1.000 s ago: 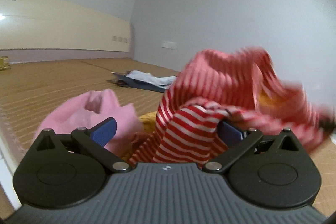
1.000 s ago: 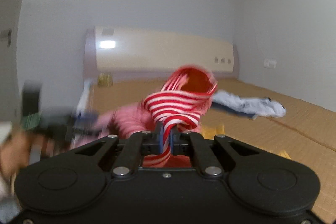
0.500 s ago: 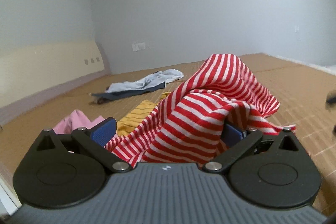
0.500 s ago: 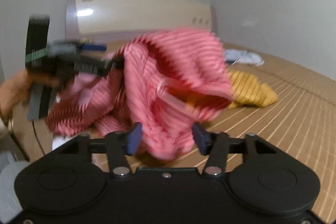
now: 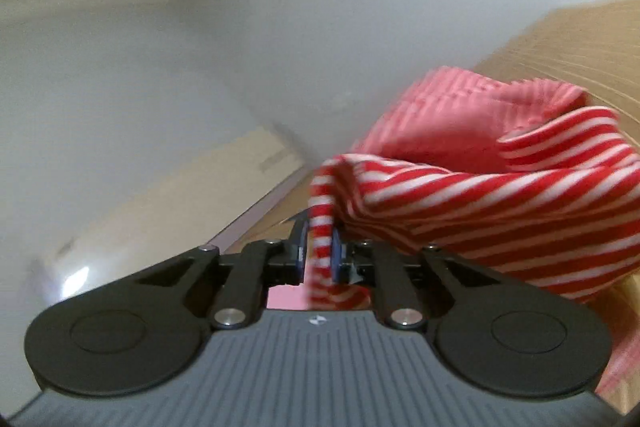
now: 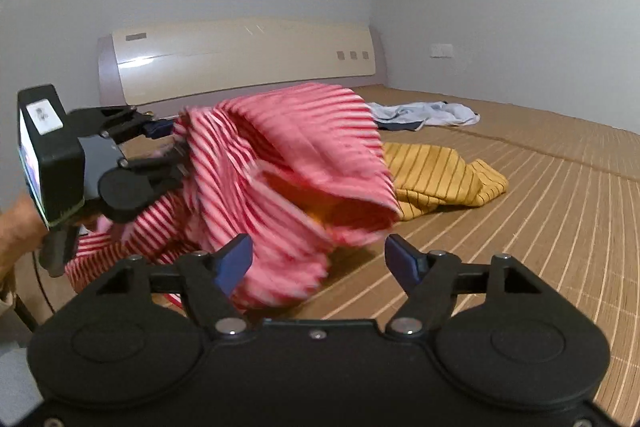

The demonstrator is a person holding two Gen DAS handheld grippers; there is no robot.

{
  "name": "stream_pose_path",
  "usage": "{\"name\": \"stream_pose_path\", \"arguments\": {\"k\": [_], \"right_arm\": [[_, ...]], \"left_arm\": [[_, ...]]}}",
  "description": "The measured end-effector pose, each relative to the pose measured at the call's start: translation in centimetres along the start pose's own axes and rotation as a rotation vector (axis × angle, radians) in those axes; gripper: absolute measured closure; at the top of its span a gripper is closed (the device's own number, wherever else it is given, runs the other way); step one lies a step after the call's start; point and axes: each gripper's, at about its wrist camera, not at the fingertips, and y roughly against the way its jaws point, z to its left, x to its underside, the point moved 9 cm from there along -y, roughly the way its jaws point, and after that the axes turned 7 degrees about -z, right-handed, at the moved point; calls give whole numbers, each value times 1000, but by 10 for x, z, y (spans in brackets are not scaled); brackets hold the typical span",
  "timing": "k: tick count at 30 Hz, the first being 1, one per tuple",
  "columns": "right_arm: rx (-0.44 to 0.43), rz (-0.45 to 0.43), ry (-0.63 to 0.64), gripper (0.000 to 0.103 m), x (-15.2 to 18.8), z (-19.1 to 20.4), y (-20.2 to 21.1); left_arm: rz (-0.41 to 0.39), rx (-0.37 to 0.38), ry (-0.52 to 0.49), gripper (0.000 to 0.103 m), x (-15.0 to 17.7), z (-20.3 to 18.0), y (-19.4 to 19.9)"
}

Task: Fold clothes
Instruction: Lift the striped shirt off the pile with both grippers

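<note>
Left tongs (image 5: 320, 253) now clenching an edge of the red-and-white striped knit shirt (image 6: 288, 163), lifting it over the woven bamboo mat bed (image 6: 540, 211). Right tongs (image 6: 319, 259) just released it, gaping empty; probably regrasping another corner to spread it.

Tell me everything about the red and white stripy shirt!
The red-and-white striped shirt looks like soft knit cloth, crumpled and blurred. It hangs lifted above the woven straw mat, in front of a yellow striped garment. The left gripper is shut on a bunched fold. The right gripper is open, not gripping it.
</note>
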Motion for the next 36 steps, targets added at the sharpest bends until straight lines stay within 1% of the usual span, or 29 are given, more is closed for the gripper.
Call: {"name": "stream_pose_path", "arguments": {"k": [1, 2, 4, 5, 8, 10, 12, 13, 15, 18, 20, 23, 24, 25, 26, 28, 29, 30, 32, 34, 36], "right_arm": [[3, 2, -3, 29, 0, -2, -2], [4, 2, -3, 28, 0, -3, -4], [5, -2, 5, 28, -2, -6, -5], [2, -6, 9, 28, -3, -7, -8], [-19, -24, 13, 28, -10, -9, -25], [-20, -31, 23, 28, -13, -11, -42], [-5, -29, 60, 29, -16, -13, -60], [-11, -34, 76, 29, -19, -13, -68], [-59, -55, 85, 29, -24, -10, -82], [-169, -78, 73, 29, -36, 4, -109], [-204, -73, 74, 29, -40, 12, -123], [-256, -65, 76, 28, -46, 24, -145], [-273, -62, 77, 26, -48, 28, -152], [-291, -59, 78, 26, -50, 32, -159], [-308, -56, 78, 30, -52, 36, -166], [-343, -51, 79, 53, -57, 44, -179], [-356, -44, 71, 80, -58, 47, -183], [-355, -39, 55, 84, -58, 48, -182], [-328, -75, 28, 84, -65, 46, -171], [-287, -147, 9, 85, -79, 40, -146], [-229, -235, 0, 86, -101, 29, -108]], "left_arm": [[25, -44, 59, 89, 6, 16, -5], [50, -60, 122, 90, 14, 30, -11], [110, -49, 232, 90, 34, 52, -22], [146, -56, 242, 90, 45, 58, -27], [194, -97, 208, 90, 63, 65, -32], [224, -128, 222, 90, 72, 71, -35], [255, -161, 232, 90, 81, 78, -40], [267, -179, 234, 90, 83, 81, -45], [291, -197, 247, 90, 89, 85, -58], [321, -202, 252, 90, 88, 92, -85], [328, -219, 245, 90, 96, 95, -64], [343, -240, 248, 90, 98, 107, -68], [349, -239, 246, 90, 93, 109, -48], [352, -236, 244, 90, 93, 109, -44], [349, -233, 242, 90, 91, 110, -41], [338, -229, 246, 90, 87, 111, -39], [326, -230, 252, 90, 84, 115, -39], [313, -232, 258, 90, 81, 118, -40], [275, -226, 280, 90, 71, 122, -37], [211, -206, 294, 90, 51, 121, -28], [143, -191, 299, 91, 27, 119, -13]]}}
